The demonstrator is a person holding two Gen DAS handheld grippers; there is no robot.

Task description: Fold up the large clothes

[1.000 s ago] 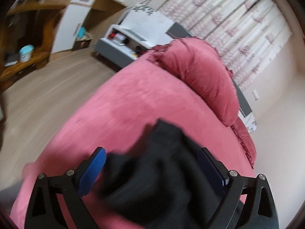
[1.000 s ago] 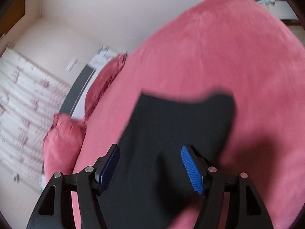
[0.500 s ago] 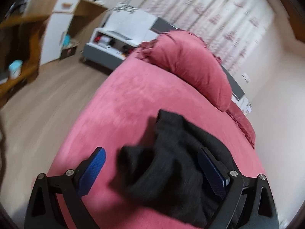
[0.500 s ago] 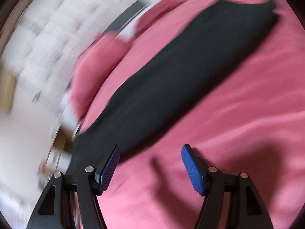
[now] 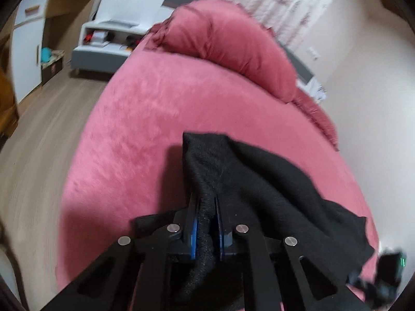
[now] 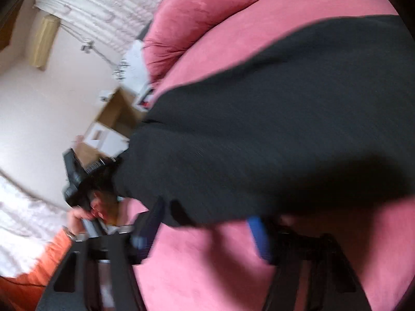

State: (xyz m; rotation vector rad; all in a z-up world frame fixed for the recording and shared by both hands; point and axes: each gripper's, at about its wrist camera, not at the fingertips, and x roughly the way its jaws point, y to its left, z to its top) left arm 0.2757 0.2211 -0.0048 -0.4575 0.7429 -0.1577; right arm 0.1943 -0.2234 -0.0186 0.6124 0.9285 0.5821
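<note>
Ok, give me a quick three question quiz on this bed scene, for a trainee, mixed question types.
1. True or false: the left hand-held gripper is shut on the black garment.
2. Multiple choice: the garment lies on A) a wooden floor, B) the pink bed cover, C) a grey shelf unit.
3. Fill in: the right hand-held gripper has its jaws ____.

Key: 1 true; 2 B; 3 open, with the garment's edge just ahead of them.
</note>
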